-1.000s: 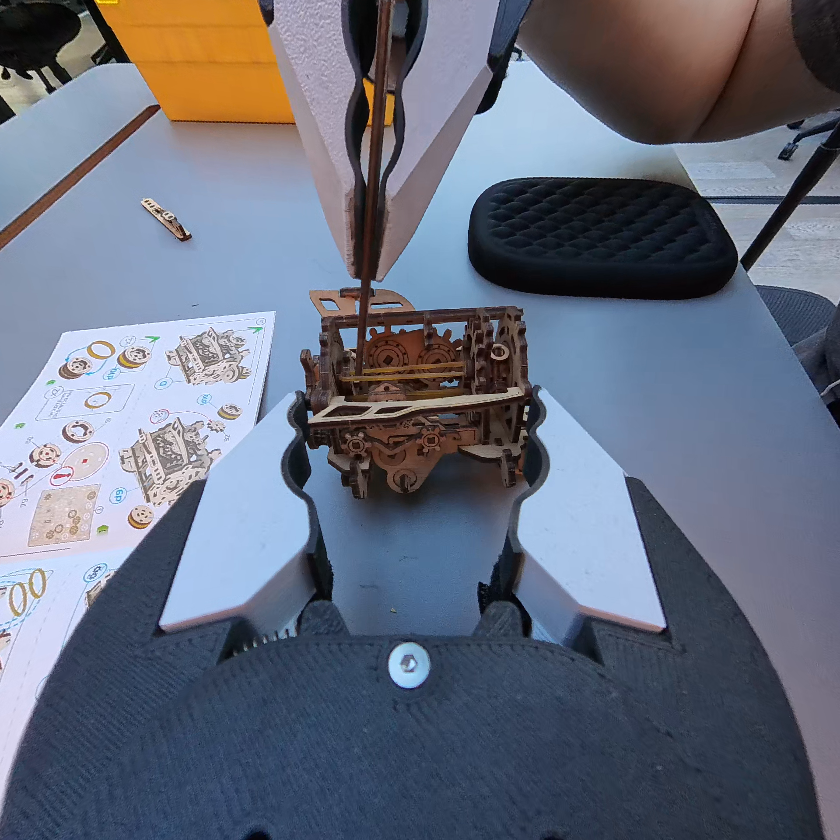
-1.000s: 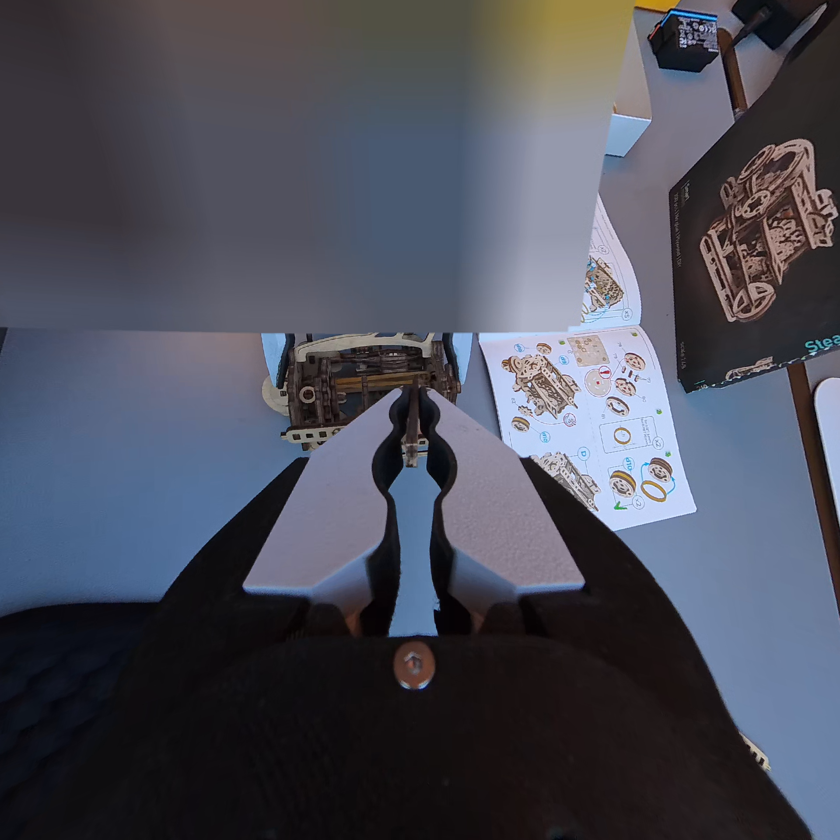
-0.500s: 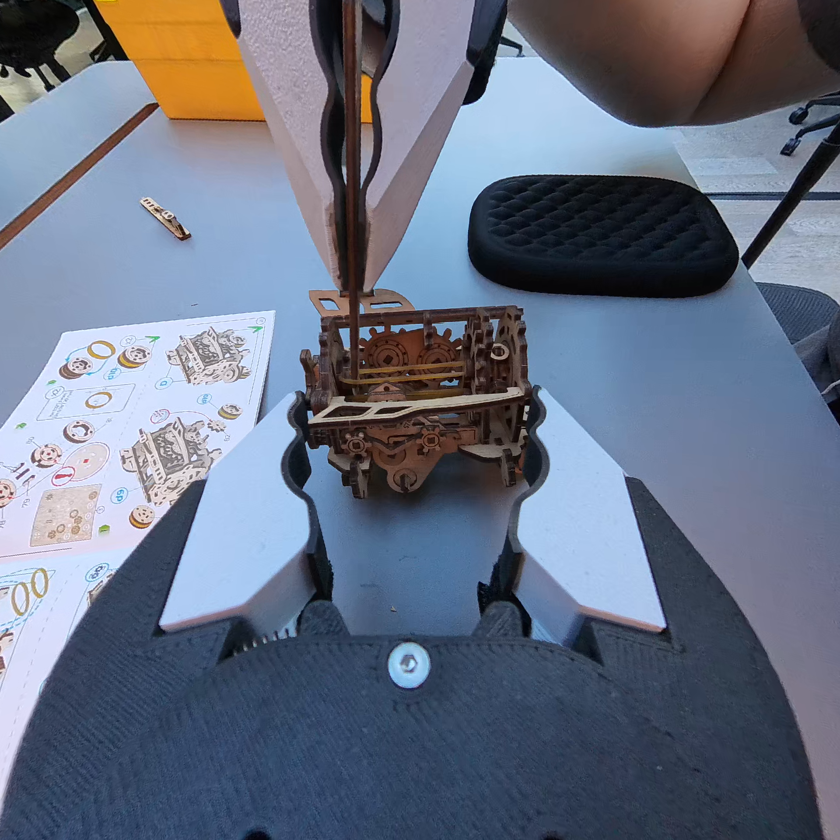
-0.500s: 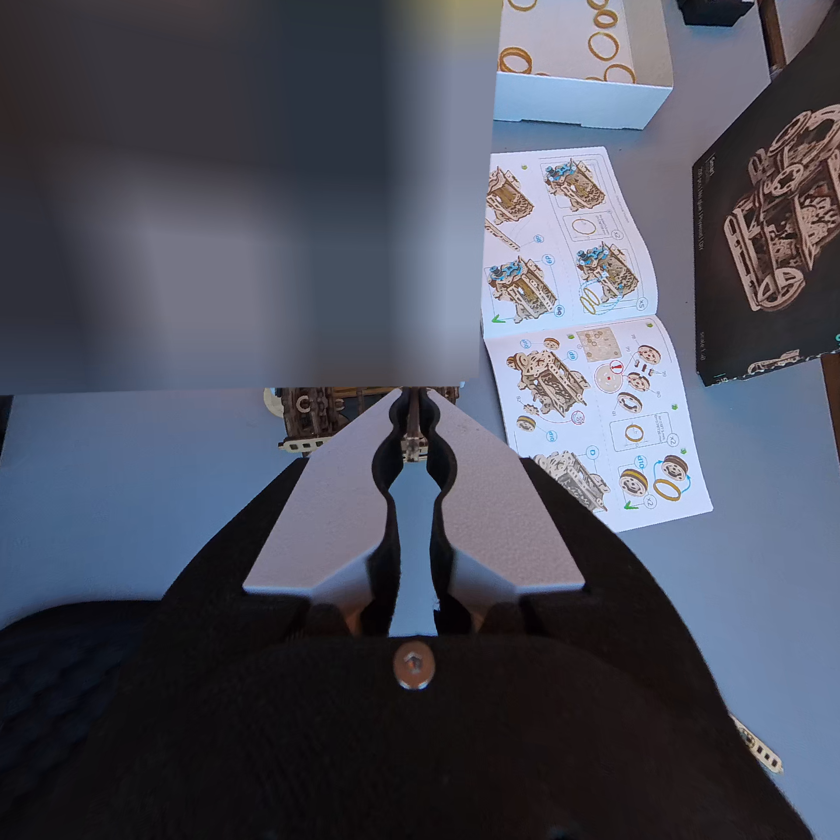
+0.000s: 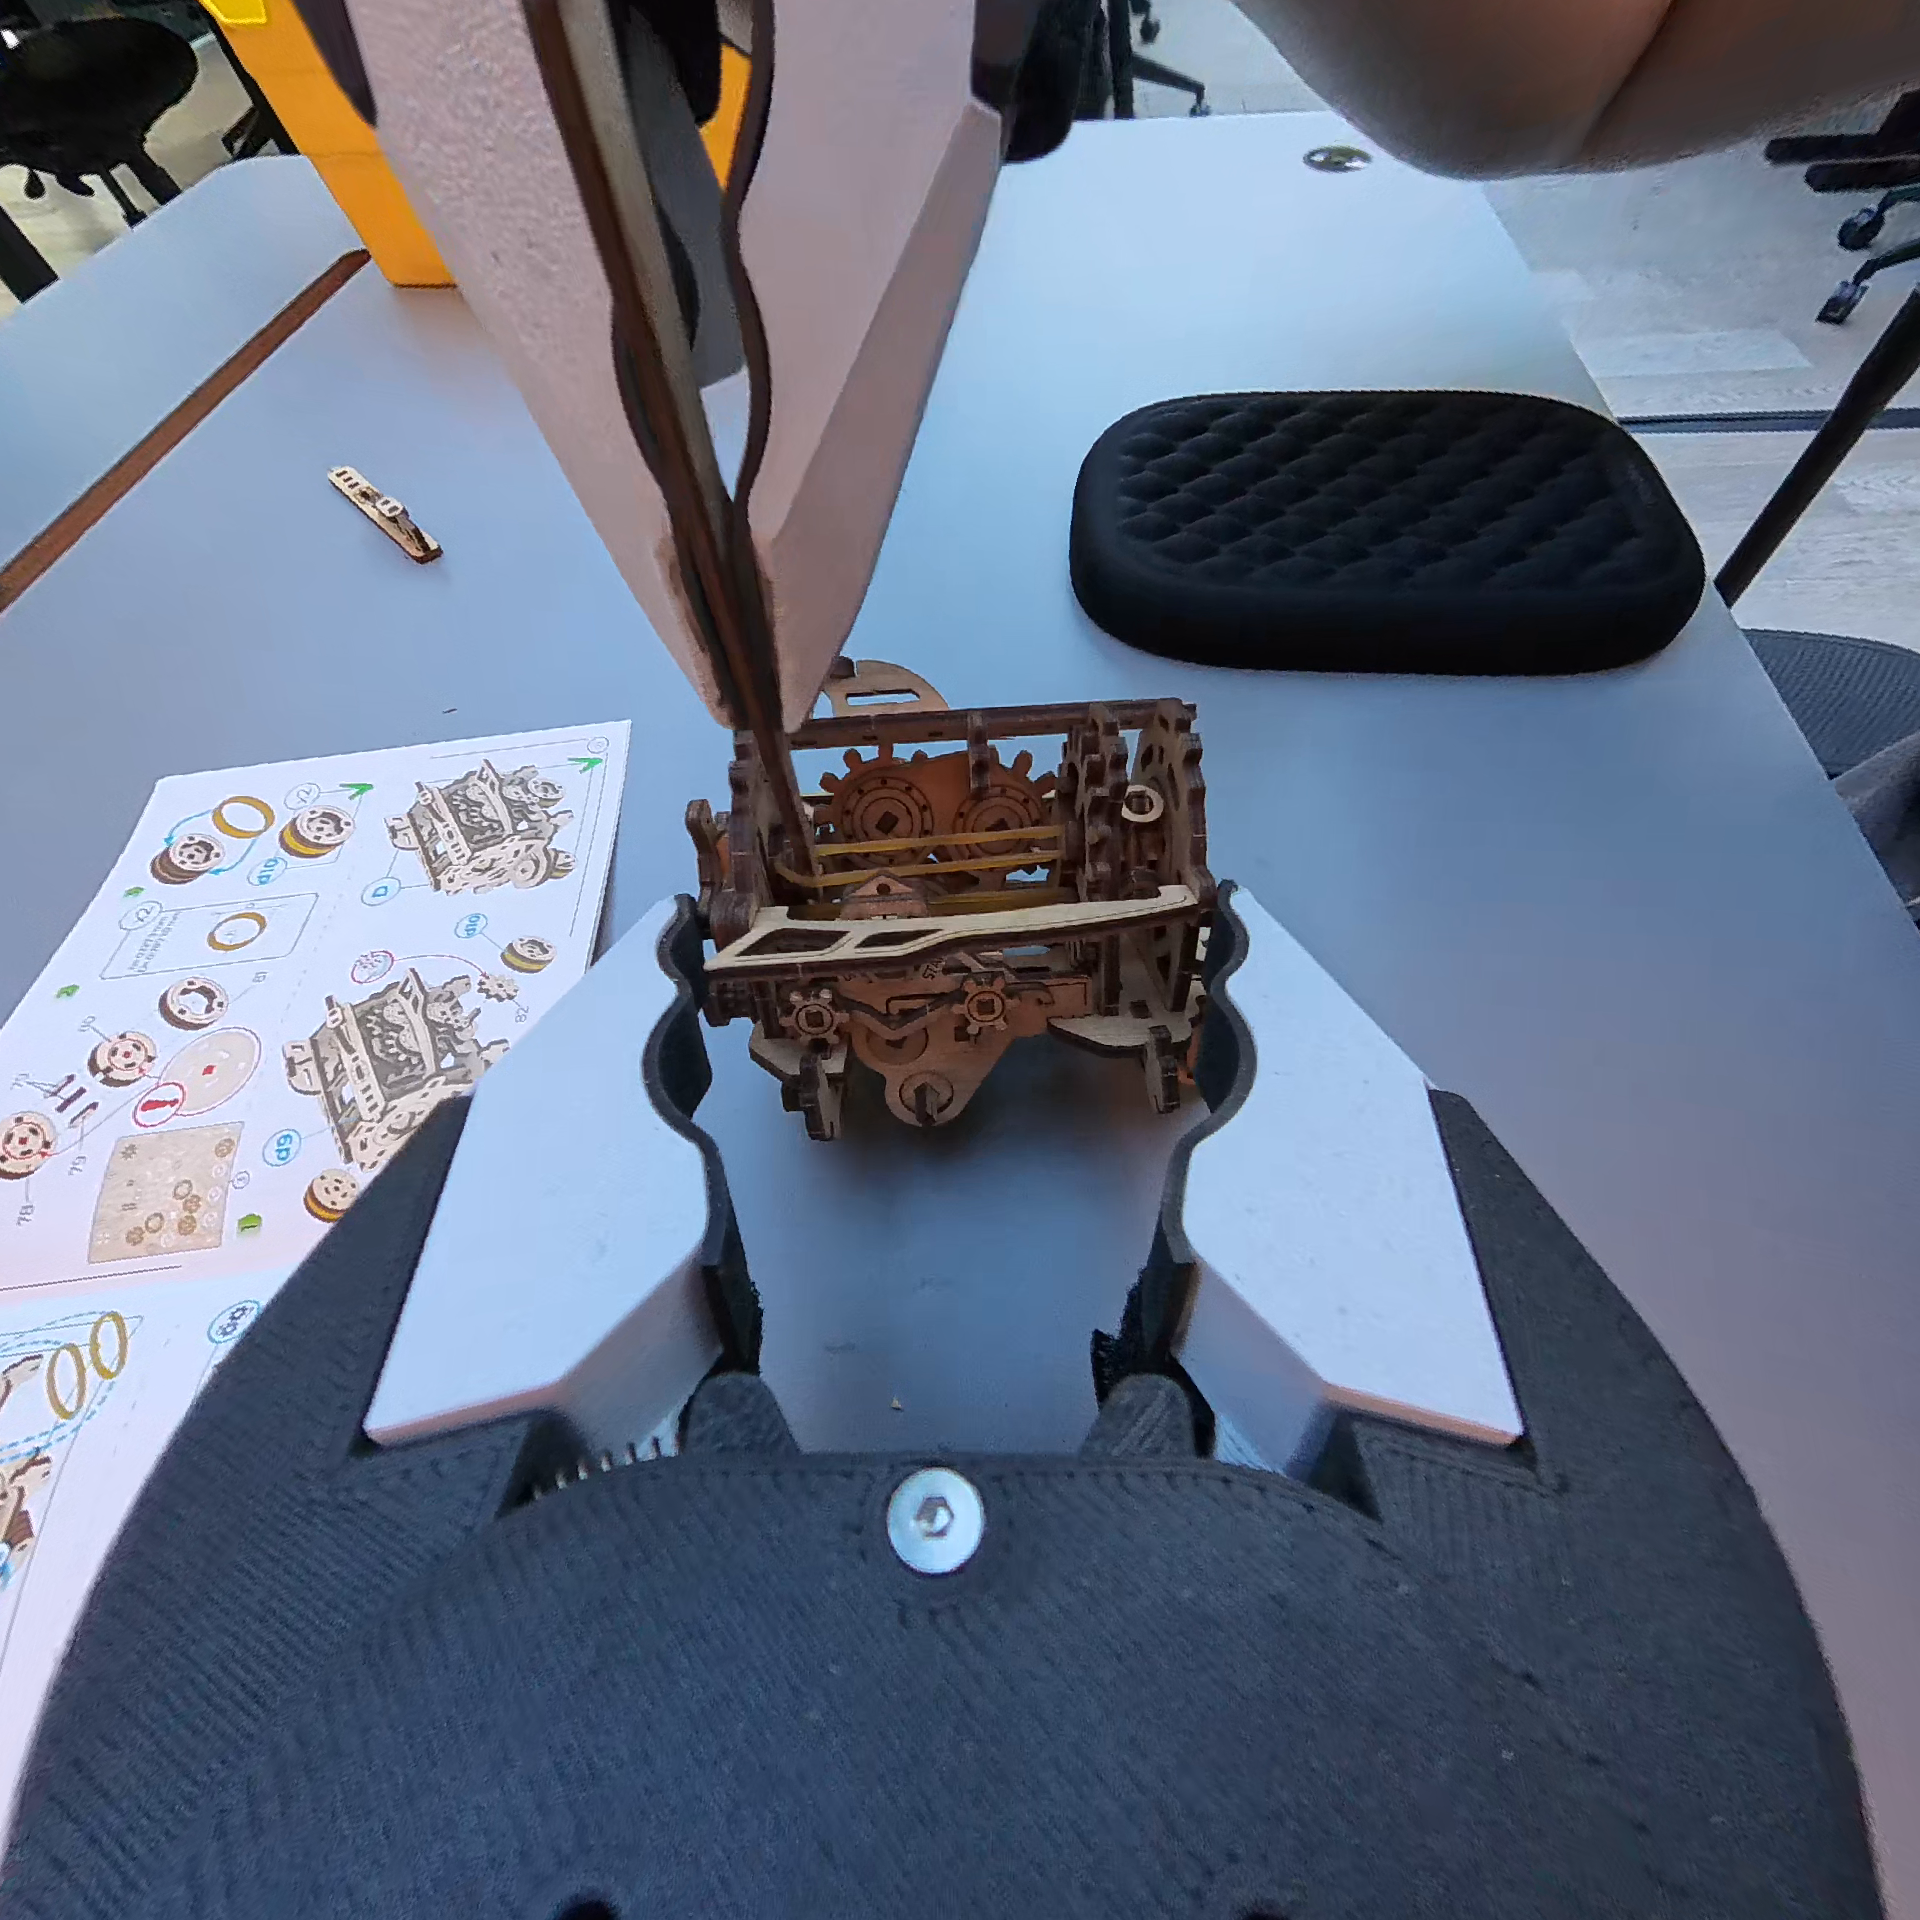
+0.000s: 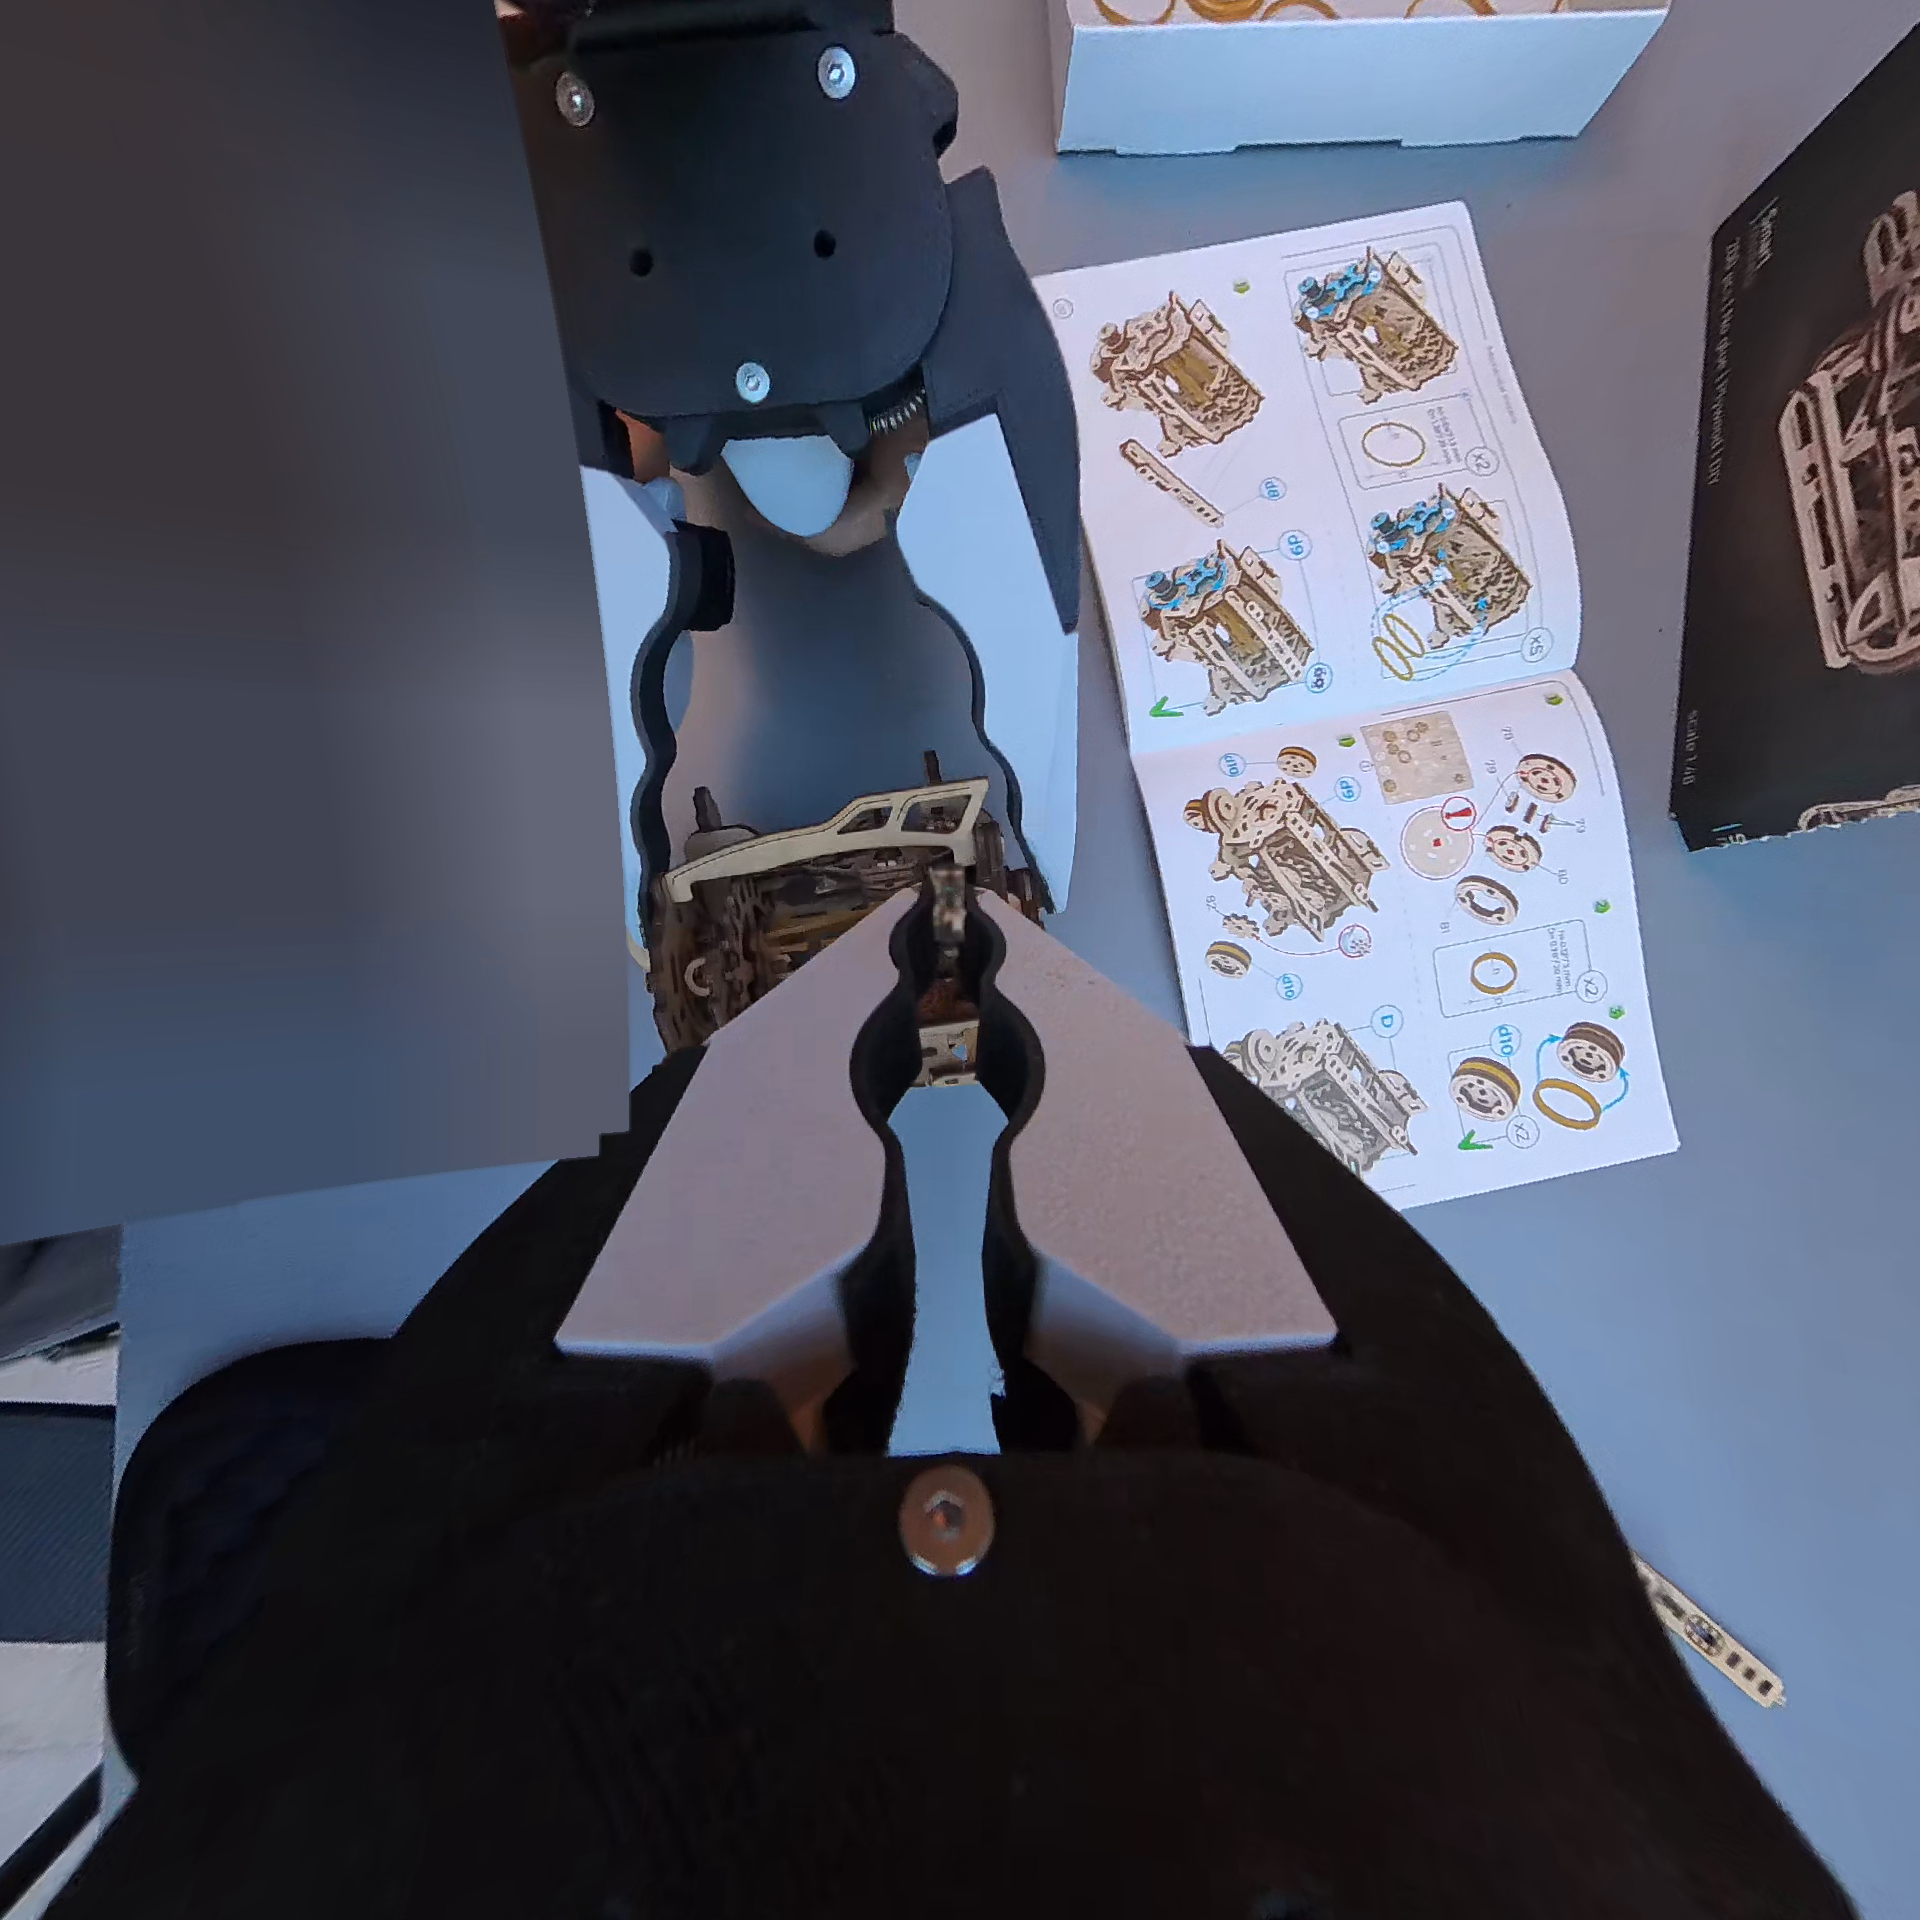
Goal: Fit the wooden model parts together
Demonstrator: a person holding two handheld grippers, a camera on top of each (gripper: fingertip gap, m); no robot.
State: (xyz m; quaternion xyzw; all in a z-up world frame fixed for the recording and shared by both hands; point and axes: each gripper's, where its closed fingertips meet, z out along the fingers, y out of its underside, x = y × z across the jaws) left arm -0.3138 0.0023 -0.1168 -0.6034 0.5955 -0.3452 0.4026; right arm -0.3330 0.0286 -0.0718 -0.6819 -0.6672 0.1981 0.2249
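Wooden model stands upright on the grey surface, wedged btwn the spread fingers of the left claw, black pads pressed to both its ends. Right claw comes in from above, jaws pressed together on a thin dark wooden strip. Strip's long axis runs steeply downward, slightly tilted, w/ its lower tip inside the frame's left end, beside the yellow rubber bands. So the coming push looks to be straight down along the strip. Instruction sheet lies just left of the model.
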